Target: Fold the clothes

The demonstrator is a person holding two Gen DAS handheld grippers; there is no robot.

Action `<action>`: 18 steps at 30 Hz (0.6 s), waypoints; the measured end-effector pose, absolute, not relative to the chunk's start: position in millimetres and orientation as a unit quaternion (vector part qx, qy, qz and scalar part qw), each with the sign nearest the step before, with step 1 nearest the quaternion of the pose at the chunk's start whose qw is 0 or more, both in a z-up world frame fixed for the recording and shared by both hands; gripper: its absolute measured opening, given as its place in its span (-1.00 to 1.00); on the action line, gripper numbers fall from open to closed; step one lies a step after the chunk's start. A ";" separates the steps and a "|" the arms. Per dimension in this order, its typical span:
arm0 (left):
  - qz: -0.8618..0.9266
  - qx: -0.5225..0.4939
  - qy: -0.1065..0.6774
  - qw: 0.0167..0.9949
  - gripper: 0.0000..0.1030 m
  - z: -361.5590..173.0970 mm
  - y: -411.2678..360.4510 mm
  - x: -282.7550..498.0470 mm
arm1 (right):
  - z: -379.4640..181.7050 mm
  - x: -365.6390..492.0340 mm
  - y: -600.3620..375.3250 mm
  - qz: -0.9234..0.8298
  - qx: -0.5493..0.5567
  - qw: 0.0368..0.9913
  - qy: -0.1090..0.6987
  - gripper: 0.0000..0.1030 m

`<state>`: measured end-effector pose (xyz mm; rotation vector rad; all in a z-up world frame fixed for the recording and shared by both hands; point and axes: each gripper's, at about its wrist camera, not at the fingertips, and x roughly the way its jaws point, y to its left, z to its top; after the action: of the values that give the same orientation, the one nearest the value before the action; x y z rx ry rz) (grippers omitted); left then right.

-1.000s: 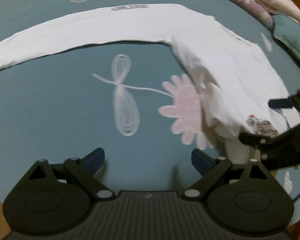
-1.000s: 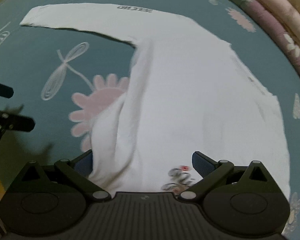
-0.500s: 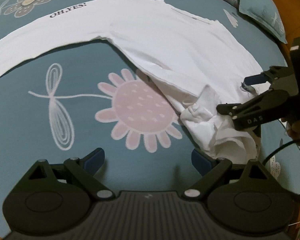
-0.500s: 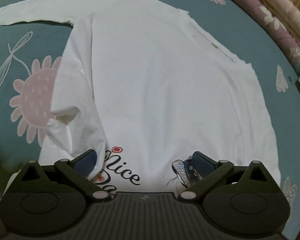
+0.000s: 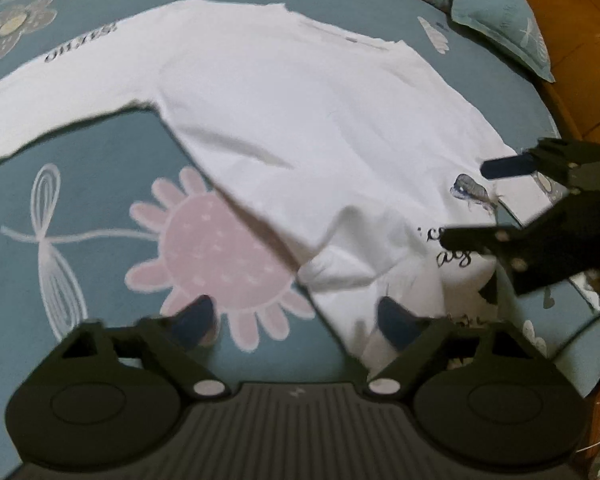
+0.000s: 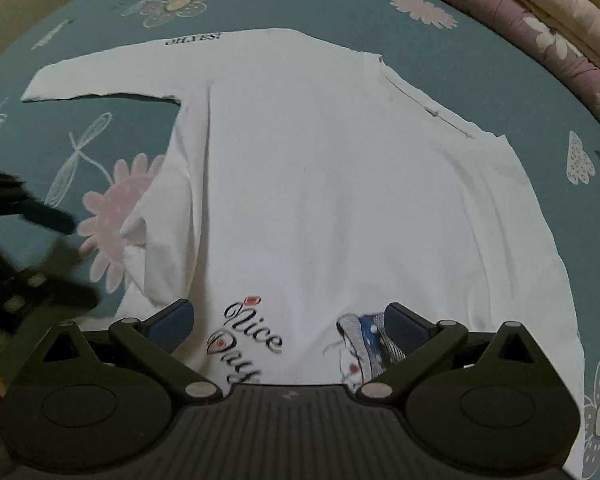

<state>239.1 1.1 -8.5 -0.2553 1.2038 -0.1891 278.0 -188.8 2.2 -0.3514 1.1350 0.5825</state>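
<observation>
A white long-sleeved shirt [image 6: 340,184] lies on the teal flowered bedspread [image 6: 100,128], with one sleeve [image 6: 112,74] stretched to the far left. Its hem nearest me is turned up and rumpled, showing a "Nice Day" print [image 6: 244,344]. The shirt also shows in the left wrist view [image 5: 320,128]. My right gripper [image 6: 288,318] is open over the printed hem, empty. My left gripper [image 5: 296,320] is open and empty above the hem's left corner. The right gripper [image 5: 464,204] shows at the right of the left wrist view, and the left gripper [image 6: 74,260] at the left of the right wrist view.
Folded quilts [image 6: 548,28] are stacked along the bed's far right edge. A teal pillow [image 5: 500,20] lies at the far right, next to a wooden bed frame [image 5: 572,28].
Both grippers have moved closer to the shirt's rumpled hem. The left gripper has swung to the right, from the bare bedspread to the hem corner. More of the print shows now.
</observation>
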 end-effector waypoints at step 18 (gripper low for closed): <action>-0.137 -0.040 0.571 0.808 -0.09 -22.9 -38.6 272.5 | 2.3 243.6 -227.9 0.266 -0.077 0.793 0.542 1.00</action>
<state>272.5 -38.6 -22.9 -0.0858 1.2219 -0.2921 243.6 -227.9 2.3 -0.1665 1.1649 0.5728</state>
